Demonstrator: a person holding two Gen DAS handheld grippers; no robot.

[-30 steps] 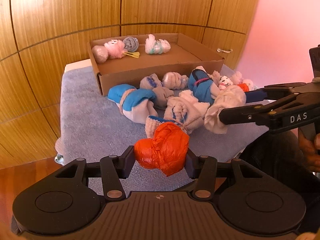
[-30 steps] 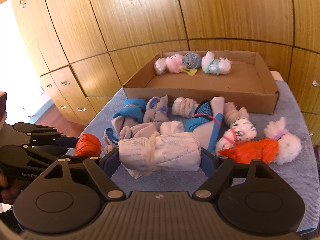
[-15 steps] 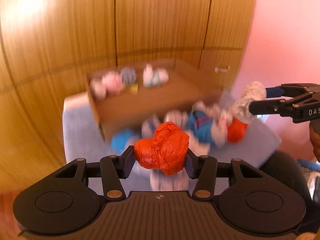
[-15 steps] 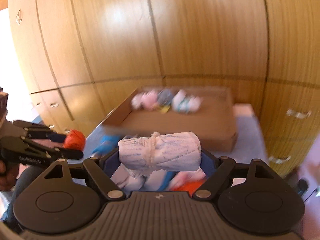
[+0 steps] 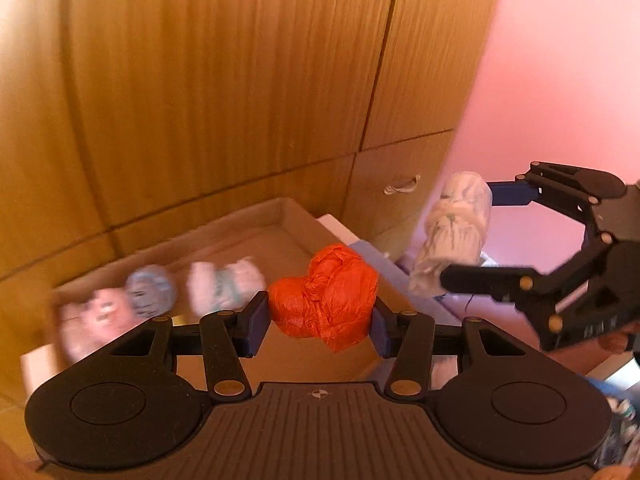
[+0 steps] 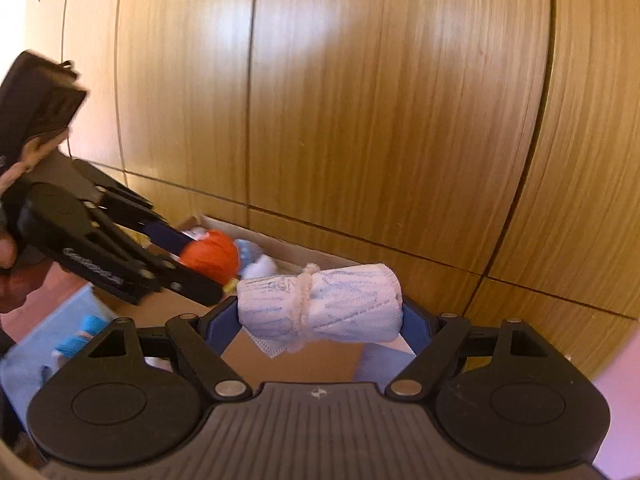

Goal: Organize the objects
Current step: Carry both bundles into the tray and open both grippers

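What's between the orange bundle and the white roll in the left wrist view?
Nothing solid: an open gap, with the box's right rim and blue cloth behind it, separates orange bundle from white roll.

Left tool (image 5: 318, 322), right tool (image 6: 320, 316): black linkages, silver rivets, blue pads, ribbed housing.

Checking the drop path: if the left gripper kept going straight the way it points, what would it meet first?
Probably the cardboard box: the left gripper, shut on the orange bundle, points at its floor and far wall, with the wooden cabinet behind. Depth is unclear.
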